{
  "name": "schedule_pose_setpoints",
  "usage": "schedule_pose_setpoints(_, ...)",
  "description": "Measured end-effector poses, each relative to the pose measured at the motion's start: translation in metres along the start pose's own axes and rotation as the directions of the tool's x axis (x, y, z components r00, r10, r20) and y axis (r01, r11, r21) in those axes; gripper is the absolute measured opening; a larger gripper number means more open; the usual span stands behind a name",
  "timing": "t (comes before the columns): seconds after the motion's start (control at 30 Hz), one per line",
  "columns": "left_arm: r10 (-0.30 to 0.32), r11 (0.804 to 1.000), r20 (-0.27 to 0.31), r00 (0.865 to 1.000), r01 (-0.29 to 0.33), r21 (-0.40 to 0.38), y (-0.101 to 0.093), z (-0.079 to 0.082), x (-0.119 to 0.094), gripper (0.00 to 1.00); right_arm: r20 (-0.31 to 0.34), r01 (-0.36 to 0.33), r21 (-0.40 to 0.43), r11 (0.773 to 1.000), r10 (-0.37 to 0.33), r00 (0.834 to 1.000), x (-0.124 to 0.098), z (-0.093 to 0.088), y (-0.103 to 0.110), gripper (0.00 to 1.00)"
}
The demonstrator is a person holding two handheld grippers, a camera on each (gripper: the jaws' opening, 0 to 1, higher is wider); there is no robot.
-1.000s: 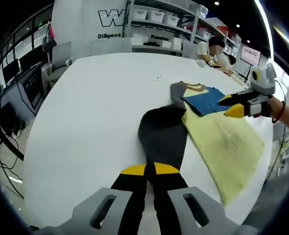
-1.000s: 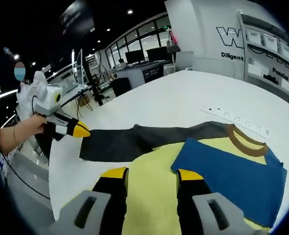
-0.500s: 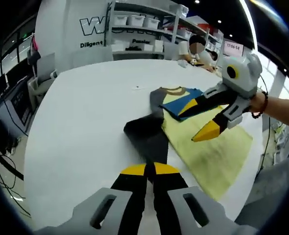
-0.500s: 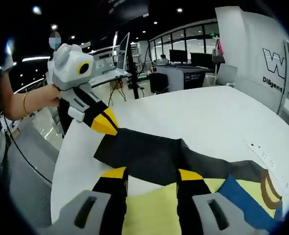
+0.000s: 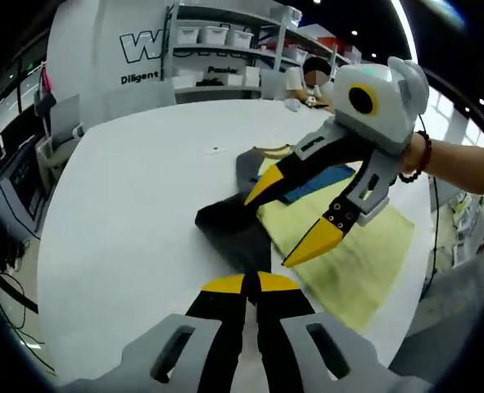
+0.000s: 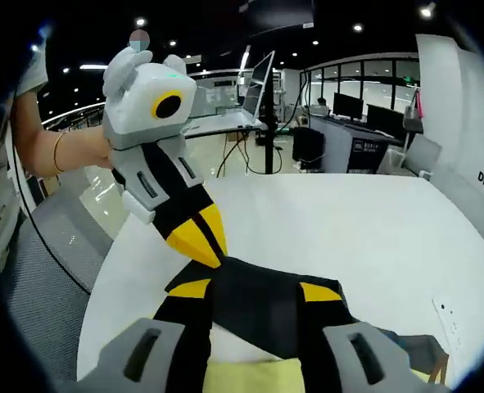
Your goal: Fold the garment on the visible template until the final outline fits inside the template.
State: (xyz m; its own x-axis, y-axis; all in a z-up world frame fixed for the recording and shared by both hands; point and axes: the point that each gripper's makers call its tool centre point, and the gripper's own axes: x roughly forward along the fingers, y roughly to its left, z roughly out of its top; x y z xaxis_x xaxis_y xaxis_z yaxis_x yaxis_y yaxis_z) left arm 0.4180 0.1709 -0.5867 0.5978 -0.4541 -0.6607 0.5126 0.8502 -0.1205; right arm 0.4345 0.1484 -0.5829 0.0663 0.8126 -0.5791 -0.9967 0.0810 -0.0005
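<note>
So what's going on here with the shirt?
A person with a gripper in each hand is folding a yellow shirt on a white table. The left gripper is shut on its dark grey sleeve, lifted over the shirt. The right gripper hangs open beside it.

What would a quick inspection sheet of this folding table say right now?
Surface: white table, mostly bare.
Job's things: yellow shirt with a blue panel; its dark sleeve is lifted.
Clutter: nothing seen.
Tongs: left tongs shut on the dark sleeve; right tongs open, straddling it.
Cables: cables trail on the floor.
Surroundings: shelves with bins, desks with monitors.
</note>
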Motion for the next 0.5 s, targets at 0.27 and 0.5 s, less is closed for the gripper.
schedule_pose_setpoints(0.27,-0.030,0.999,-0.003,1.000,0.030,0.030,-0.004,0.003,0.001,0.03,-0.009,-0.075,-0.103,0.992,0.075,0.997,0.011,0.007,0.013,0.34)
schedule_pose_setpoints(0.5,-0.046,0.998,-0.003,0.999,0.046,0.047,-0.006,0.005,0.000,0.03,-0.019,-0.108,-0.151,0.983,0.106,0.994,0.016,0.003,0.021,0.23)
